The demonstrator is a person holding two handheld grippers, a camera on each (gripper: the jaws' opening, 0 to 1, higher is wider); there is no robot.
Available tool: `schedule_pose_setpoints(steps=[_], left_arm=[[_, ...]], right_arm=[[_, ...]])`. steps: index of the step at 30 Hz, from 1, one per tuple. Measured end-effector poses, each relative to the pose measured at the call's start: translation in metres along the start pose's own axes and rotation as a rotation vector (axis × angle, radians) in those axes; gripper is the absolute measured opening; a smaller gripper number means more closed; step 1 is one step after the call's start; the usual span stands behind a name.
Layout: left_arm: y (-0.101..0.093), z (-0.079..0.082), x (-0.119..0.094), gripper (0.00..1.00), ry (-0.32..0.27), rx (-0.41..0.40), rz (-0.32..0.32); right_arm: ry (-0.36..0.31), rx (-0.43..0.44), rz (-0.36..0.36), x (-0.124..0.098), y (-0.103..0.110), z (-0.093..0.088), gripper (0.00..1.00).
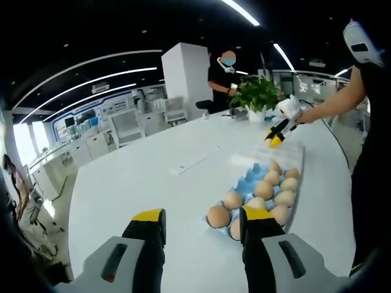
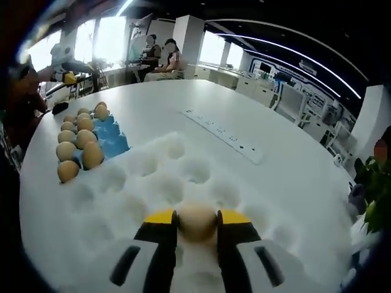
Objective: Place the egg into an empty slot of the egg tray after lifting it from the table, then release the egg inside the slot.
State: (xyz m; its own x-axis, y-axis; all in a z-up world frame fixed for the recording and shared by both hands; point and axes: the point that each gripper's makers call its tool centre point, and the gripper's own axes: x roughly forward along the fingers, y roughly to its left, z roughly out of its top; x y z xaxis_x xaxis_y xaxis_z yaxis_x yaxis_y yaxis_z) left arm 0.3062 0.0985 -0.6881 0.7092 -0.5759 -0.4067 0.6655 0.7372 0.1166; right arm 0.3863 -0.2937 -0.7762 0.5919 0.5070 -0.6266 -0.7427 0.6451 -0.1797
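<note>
The white table [image 2: 293,183] spans both views. On it, in the lower half of the right gripper view, lies a white egg tray [image 2: 153,183] with empty slots; a blue tray [image 2: 113,141] abuts its upper left, with brown eggs [image 2: 82,139] in a double row. A white power strip [image 2: 223,135] lies beyond, at centre.

The right gripper [image 2: 197,221] stands at bottom centre of its own view, yellow-tipped jaws clenched on one egg [image 2: 197,221], held over the near part of the white tray. Whether the egg rests in a slot or hangs just above one cannot be told.

The left gripper [image 1: 201,224] sits at the bottom of the left gripper view, jaws parted, holding nothing, near the blue tray's end.

Judgement: the lift is done and the carry is complete or nearly so. Remaining: seat the egg in an empty slot and release it.
</note>
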Motion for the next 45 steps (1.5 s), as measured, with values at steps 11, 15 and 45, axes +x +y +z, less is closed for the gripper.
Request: schedule_pose_setpoints(steps=[11,15,45], left_arm=[[-0.003,-0.003,0.000,0.49,0.003,-0.003,-0.004],[-0.003,-0.003,0.001,0.49,0.002,-0.004,-0.004],[-0.001,-0.005,0.000,0.49,-0.003,-0.012,0.002]], right_arm=[[-0.088,0.007,0.024,-0.014,0.008,0.033,0.25],[-0.104,-0.020,0.046,-0.010,0.017,0.043,0.25],[-0.195,-0.135,0.301,0.044,0.119,0.117,0.26]])
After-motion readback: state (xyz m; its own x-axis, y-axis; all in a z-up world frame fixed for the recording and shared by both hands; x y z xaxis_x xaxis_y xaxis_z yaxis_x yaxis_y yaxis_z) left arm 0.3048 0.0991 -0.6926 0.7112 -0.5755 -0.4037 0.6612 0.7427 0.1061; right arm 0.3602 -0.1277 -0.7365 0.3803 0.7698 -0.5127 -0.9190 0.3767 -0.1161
